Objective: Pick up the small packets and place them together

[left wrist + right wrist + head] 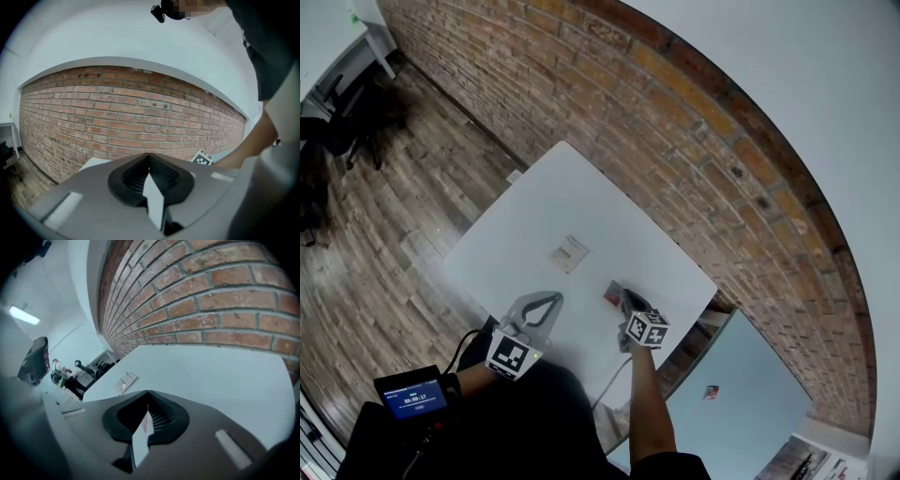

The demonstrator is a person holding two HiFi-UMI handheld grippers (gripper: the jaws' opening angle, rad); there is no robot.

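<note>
On the white table [581, 192] lies a small pale packet [570, 253], flat near the middle; the right gripper view shows this packet [124, 382] ahead and to the left. My right gripper [622, 293] is over the table's near right part, shut on a small packet with red print [612, 297]. The held packet [146, 423] shows edge-on between the shut jaws of the right gripper [148, 395]. My left gripper [553, 297] hovers over the near edge, jaws closed to a point. The left gripper [149, 158] is level and faces the wall; only a white sliver shows in its seam.
A brick wall [694, 141] runs along the table's far and right sides. Wooden floor [403, 197] lies to the left, with dark chairs [347, 122] at a desk far left. The table's near edge is just below both grippers. The right gripper's marker cube [202, 159] shows beside the left gripper.
</note>
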